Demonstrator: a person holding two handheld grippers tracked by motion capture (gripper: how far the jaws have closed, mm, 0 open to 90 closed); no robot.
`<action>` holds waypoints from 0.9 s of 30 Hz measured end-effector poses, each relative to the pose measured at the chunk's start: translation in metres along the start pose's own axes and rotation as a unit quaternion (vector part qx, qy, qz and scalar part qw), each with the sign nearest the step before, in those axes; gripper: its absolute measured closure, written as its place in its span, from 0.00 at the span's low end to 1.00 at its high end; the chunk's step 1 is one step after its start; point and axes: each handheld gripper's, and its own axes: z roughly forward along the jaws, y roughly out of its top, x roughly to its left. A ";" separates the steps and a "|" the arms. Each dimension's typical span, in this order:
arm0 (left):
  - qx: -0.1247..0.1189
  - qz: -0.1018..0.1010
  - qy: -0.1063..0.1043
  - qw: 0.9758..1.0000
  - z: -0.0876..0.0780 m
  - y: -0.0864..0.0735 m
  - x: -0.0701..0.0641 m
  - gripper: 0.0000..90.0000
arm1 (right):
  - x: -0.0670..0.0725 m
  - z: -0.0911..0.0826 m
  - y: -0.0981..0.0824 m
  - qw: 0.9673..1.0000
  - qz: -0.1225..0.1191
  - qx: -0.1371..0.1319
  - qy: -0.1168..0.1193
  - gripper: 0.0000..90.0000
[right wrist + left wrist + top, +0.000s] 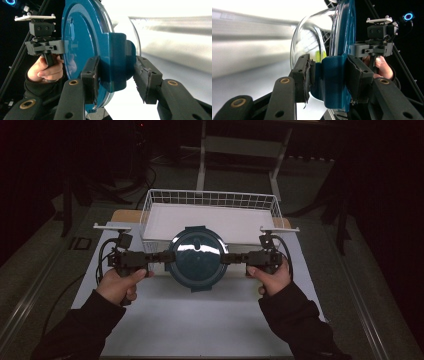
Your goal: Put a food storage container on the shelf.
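Where white table [200, 320] ends, darkness.

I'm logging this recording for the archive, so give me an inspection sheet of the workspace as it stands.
Surface: white table, lit, bare in front.
Job's things: round container, teal lid, clear bowl, held off the table by side clips; white wire basket behind it.
Clutter: nothing seen.
Grippers: left tongs shut on left clip; right tongs shut on right clip.
Cables: black cable loops from left tongs.
Surroundings: dark room, grey floor, metal frame beyond.
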 end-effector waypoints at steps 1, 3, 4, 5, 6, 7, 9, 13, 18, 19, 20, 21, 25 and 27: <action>-0.001 0.001 -0.001 1.000 0.001 0.003 -0.001 0.62 | 0.001 -0.003 0.005 1.000 -0.006 -0.005 -0.002 0.62; -0.001 0.004 -0.006 1.000 0.004 0.013 -0.002 0.62 | 0.003 -0.006 0.012 1.000 -0.007 -0.009 -0.005 0.62; -0.003 0.005 -0.006 1.000 0.005 0.017 -0.003 0.62 | 0.004 -0.008 0.016 1.000 -0.009 -0.011 -0.008 0.62; -0.004 0.007 -0.008 1.000 0.007 0.021 -0.004 0.63 | 0.005 -0.010 0.020 1.000 -0.009 -0.014 -0.009 0.62; -0.003 0.009 -0.009 1.000 0.009 0.026 -0.005 0.62 | 0.005 -0.012 0.024 1.000 -0.008 -0.017 -0.010 0.62; -0.005 0.012 -0.010 1.000 0.011 0.030 -0.005 0.62 | 0.005 -0.014 0.028 1.000 -0.009 -0.018 -0.012 0.62; -0.005 0.011 -0.012 1.000 0.015 0.039 -0.004 0.62 | 0.004 -0.017 0.035 1.000 -0.006 -0.025 -0.016 0.62; -0.005 0.009 -0.011 1.000 0.027 0.053 -0.001 0.62 | 0.000 -0.022 0.046 0.999 0.001 -0.032 -0.025 0.62; -0.003 0.002 0.004 1.000 0.040 0.067 0.006 0.62 | -0.008 -0.024 0.057 0.998 0.011 -0.038 -0.044 0.62; -0.001 0.003 0.008 1.000 0.042 0.069 0.007 0.62 | -0.009 -0.023 0.058 0.998 0.015 -0.039 -0.046 0.62; -0.001 0.003 0.008 1.000 0.042 0.069 0.007 0.62 | -0.009 -0.023 0.058 0.998 0.015 -0.039 -0.046 0.62; 0.000 -0.003 0.011 1.000 0.047 0.071 0.011 0.62 | -0.011 -0.023 0.059 0.998 0.017 -0.039 -0.049 0.62; -0.002 -0.007 0.007 1.000 0.050 0.076 0.015 0.61 | -0.016 -0.023 0.064 0.997 0.027 -0.046 -0.057 0.62; -0.002 -0.009 0.004 1.000 0.051 0.080 0.017 0.61 | -0.016 -0.022 0.066 0.997 0.032 -0.047 -0.058 0.62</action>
